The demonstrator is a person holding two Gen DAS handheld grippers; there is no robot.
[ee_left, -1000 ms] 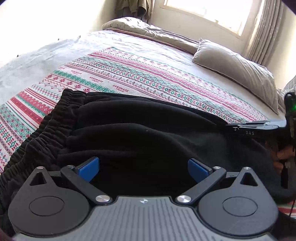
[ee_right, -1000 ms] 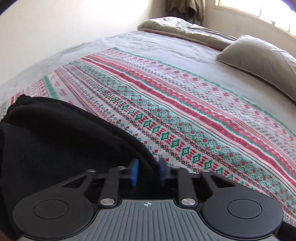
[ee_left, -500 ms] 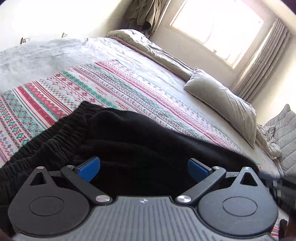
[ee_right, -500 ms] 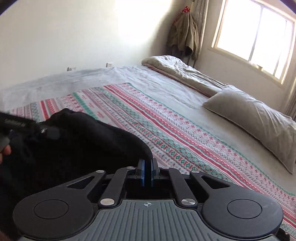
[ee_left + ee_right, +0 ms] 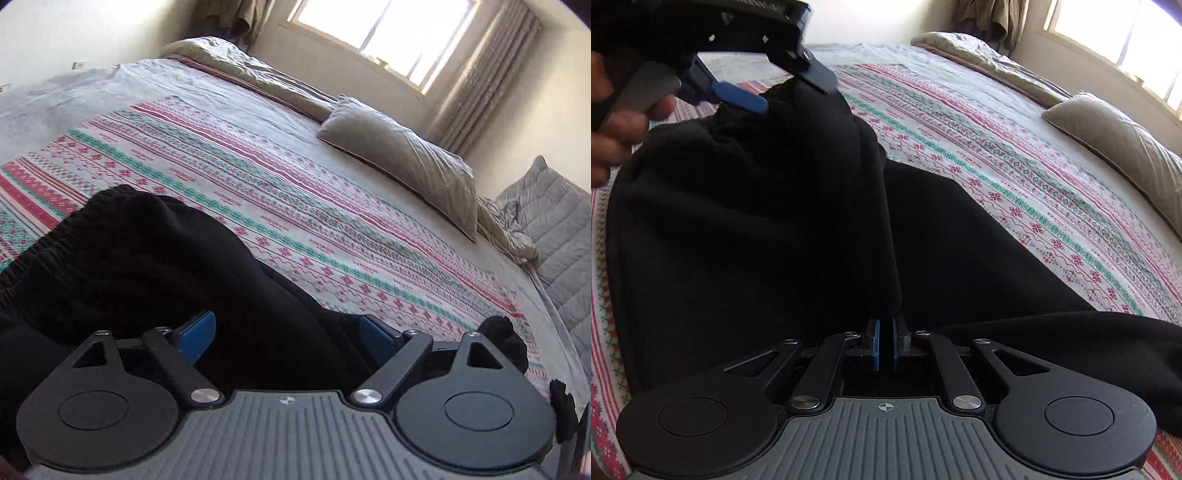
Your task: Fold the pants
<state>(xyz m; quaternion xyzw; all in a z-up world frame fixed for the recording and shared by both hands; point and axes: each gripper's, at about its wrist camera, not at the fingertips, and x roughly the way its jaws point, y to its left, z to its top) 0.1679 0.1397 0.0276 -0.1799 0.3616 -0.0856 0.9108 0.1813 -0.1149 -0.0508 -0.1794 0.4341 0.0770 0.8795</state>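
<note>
Black pants (image 5: 746, 229) half-lifted off the striped blanket (image 5: 1015, 177) on the bed, both grippers at them.

R gripper (image 5: 884, 343): blue pads pressed together w/ a ridge of black fabric pinched between, cloth rising in a taut fold from the pinch. L gripper (image 5: 284, 332): fingers wide apart, pants bunched in the gap & between the pads; seen from the R cam (image 5: 775, 92) it sits at the gathered waistband, top of the heap. Pants: thick, matte, fleece-like, elastic waist ruched at L (image 5: 44, 258); one leg trails flat toward the blanket's near R edge. Grey pillow (image 5: 402, 155) lies near the bed's far R side, well apart from the pants.
</note>
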